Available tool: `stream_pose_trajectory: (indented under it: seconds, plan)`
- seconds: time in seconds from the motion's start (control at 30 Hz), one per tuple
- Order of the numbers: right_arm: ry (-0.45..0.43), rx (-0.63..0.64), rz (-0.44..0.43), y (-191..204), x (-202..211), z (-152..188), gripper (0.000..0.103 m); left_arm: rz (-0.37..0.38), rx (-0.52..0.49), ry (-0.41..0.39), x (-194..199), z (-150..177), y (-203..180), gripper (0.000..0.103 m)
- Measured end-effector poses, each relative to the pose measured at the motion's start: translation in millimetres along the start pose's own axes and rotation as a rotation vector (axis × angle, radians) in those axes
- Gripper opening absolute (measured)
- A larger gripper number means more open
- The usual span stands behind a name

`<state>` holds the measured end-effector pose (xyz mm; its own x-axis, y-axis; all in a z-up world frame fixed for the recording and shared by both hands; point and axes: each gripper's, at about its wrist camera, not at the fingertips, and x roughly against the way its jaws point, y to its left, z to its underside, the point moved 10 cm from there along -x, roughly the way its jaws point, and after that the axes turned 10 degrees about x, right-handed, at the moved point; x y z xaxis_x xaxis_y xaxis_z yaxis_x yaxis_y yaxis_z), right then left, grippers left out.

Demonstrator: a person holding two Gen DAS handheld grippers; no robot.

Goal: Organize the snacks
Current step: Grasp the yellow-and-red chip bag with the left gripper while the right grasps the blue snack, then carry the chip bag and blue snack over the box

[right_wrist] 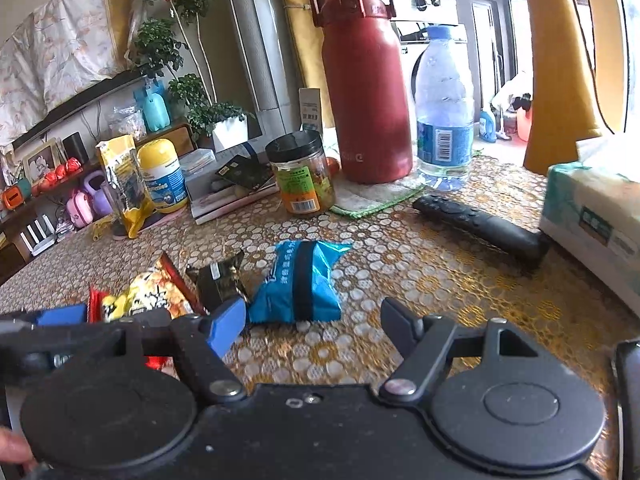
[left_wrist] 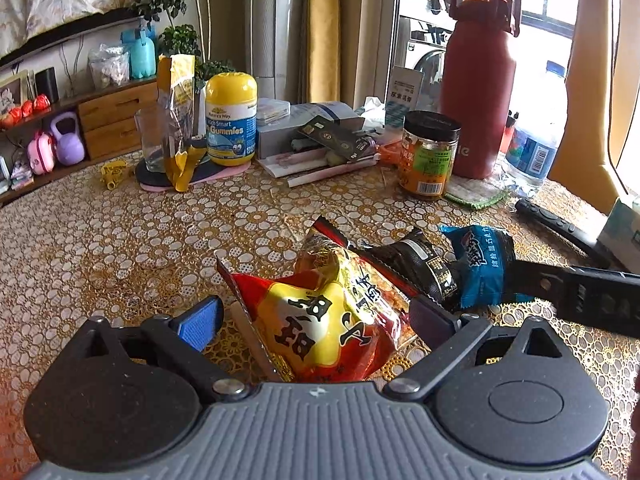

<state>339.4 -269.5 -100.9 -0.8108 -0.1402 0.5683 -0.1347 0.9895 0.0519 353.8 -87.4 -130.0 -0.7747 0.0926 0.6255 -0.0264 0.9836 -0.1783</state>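
Snack packets: red-and-yellow packet [left_wrist: 320,320] between spread fingers of left gripper [left_wrist: 316,312], not pinched; blue packet [right_wrist: 298,282] just ahead of right gripper [right_wrist: 314,320], released, empty.

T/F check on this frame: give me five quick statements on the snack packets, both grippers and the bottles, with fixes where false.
1. The left gripper has the red and yellow snack bag between its open fingers. True.
2. The right gripper is clamped on the blue snack packet. False: it is open, with the packet lying ahead of it on the table.
3. The black snack packet lies between the red and yellow bag and the blue packet. True.
4. The red flask lies on its side. False: it stands upright.
5. The remote control lies on the table. True.
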Motion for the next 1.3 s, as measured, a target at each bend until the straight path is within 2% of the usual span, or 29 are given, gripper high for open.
stream_pose_trajectory:
  seconds: [0.33, 0.43, 0.5, 0.8, 0.9, 0.93, 0.97, 1.03, 1.13, 1.3]
  plan:
    - [0.039, 0.001, 0.007, 5, -38, -14, 0.078, -0.006, 0.009, 0.023, -7, 3, 4, 0.099]
    - [0.058, -0.003, 0.009, 4, -49, -16, 0.078, 0.008, 0.004, 0.025, -5, 4, 3, 0.092]
    - [0.084, -0.007, 0.006, 4, -57, -15, 0.079, 0.028, 0.006, 0.03, -4, 5, 1, 0.083]
    - [0.121, -0.018, 0.027, 2, -72, -7, 0.079, 0.04, 0.014, 0.023, -1, 5, -2, 0.066]
    - [0.115, -0.018, 0.03, 1, -71, -8, 0.071, 0.044, 0.025, 0.018, 2, 5, -2, 0.063]
    - [0.112, -0.025, 0.019, 2, -71, -8, 0.065, 0.044, 0.028, 0.018, 3, 5, -2, 0.062]
    - [0.107, -0.027, 0.012, 3, -70, -8, 0.055, 0.044, 0.03, 0.019, 4, 5, -2, 0.061]
    - [0.102, -0.027, 0.016, 3, -68, -7, 0.05, 0.041, 0.039, 0.02, 8, 6, -1, 0.06]
    - [0.098, -0.041, 0.002, 2, -63, -5, 0.045, 0.042, 0.06, 0.021, 15, 8, 2, 0.059]
    - [0.097, -0.066, -0.015, 1, -49, 1, 0.043, 0.046, 0.08, 0.013, 34, 12, 8, 0.058]
